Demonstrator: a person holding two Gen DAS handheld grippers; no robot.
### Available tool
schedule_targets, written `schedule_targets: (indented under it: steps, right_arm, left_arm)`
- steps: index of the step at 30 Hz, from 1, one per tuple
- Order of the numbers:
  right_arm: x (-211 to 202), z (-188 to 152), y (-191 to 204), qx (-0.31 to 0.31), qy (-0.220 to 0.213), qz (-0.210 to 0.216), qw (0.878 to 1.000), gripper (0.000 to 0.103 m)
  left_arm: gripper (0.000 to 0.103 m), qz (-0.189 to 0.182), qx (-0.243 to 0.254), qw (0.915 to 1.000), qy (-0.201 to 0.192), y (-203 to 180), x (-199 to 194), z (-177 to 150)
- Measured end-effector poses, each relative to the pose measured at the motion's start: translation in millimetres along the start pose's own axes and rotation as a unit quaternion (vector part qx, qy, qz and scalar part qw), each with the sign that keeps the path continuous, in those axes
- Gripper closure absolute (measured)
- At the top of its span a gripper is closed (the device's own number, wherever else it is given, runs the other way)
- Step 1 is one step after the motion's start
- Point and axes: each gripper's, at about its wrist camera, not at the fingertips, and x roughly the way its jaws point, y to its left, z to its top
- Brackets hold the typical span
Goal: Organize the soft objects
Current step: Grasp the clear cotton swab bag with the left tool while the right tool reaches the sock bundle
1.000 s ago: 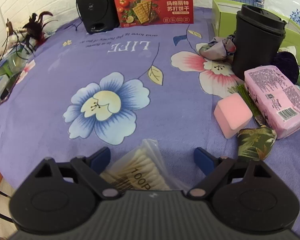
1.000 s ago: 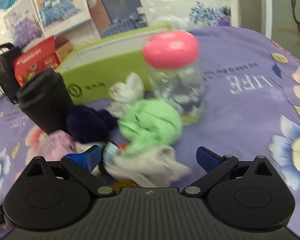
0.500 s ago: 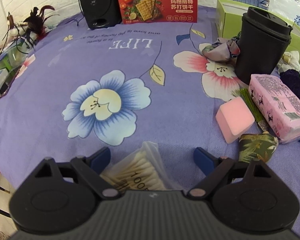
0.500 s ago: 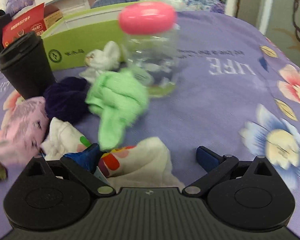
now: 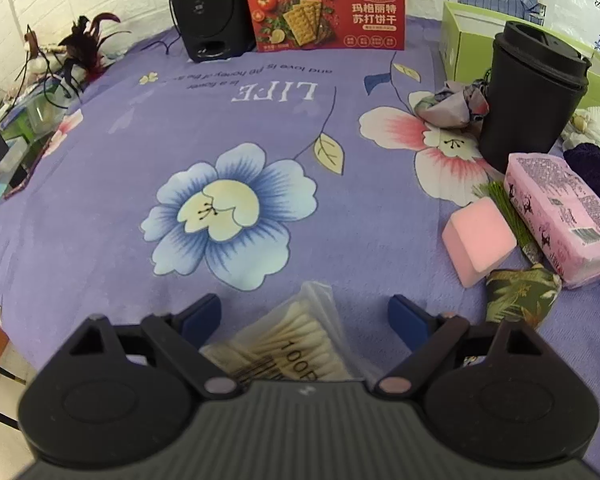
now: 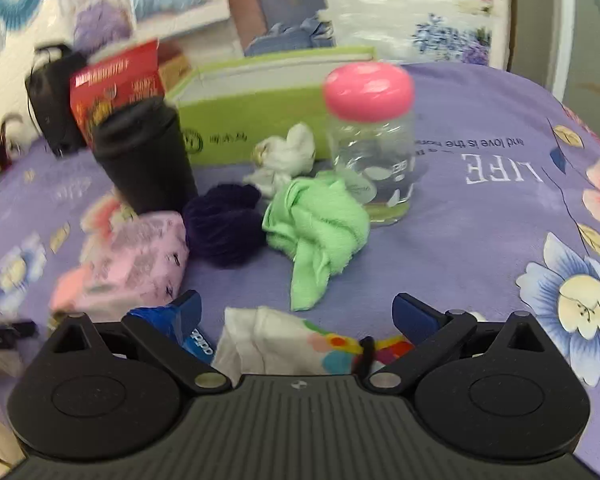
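The soft things lie crowded on the purple flowered cloth [image 6: 480, 240]: a crumpled green cloth [image 6: 320, 232] sits in the middle of the right wrist view, touching a dark purple yarn ball [image 6: 222, 224] on its left, with a small white bundle [image 6: 286, 156] just beyond them and a pink tissue pack [image 6: 140, 256] to the left of the yarn. A white cloth with coloured dots [image 6: 284, 340] lies nearest, between the fingers of the right gripper [image 6: 296, 312], whose jaws stand wide apart and clamp nothing; its left fingertip is close to a blue wrapper [image 6: 172, 320], though contact cannot be judged. Behind the green cloth stand a clear jar with a pink lid [image 6: 370, 148], a black cup [image 6: 148, 156] and a green box [image 6: 260, 112]. The left gripper [image 5: 304, 312] also has its jaws spread wide, with a clear bag of cotton swabs [image 5: 296, 340] lying between them, untouched by either finger. To its right lie a pink sponge block [image 5: 478, 236] and a leaf-print pouch [image 5: 520, 296]. The right wrist view is motion-blurred, so print and edges are hard to read, and the gripper body hides the near ends of the dotted cloth and the swab bag.
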Motion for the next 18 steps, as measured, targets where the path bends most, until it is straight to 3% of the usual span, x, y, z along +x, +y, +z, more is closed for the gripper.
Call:
schedule_targets:
  steps: [3,8,13,15,18]
  right_arm:
    - [3,-18,-21,-0.021,0.008,-0.061,0.998,0.014]
    - [-20,-30,-86,0.059,0.003,-0.089,0.994,0.014]
    - [-66,-38,-104,0.153,-0.077,0.023,0.985,0.013]
    - [-72,-42,-102,0.170,-0.083,0.039,0.981,0.013]
    - [-79,-47,-99,0.156,-0.083,0.029,0.984,0.013]
  left_arm:
    - [0.013,-0.003,0.001,1.0000,-0.002,0,-1,1]
    - [0.013,-0.012,0.004,0.9999,-0.001,-2,2,0]
    - [0.013,-0.014,0.009,0.9995,-0.026,11,-18,-3]
    - [0.013,-0.027,0.010,0.9993,-0.022,15,-24,-7]
    - [0.013,-0.042,0.014,0.9989,-0.019,16,-31,-17]
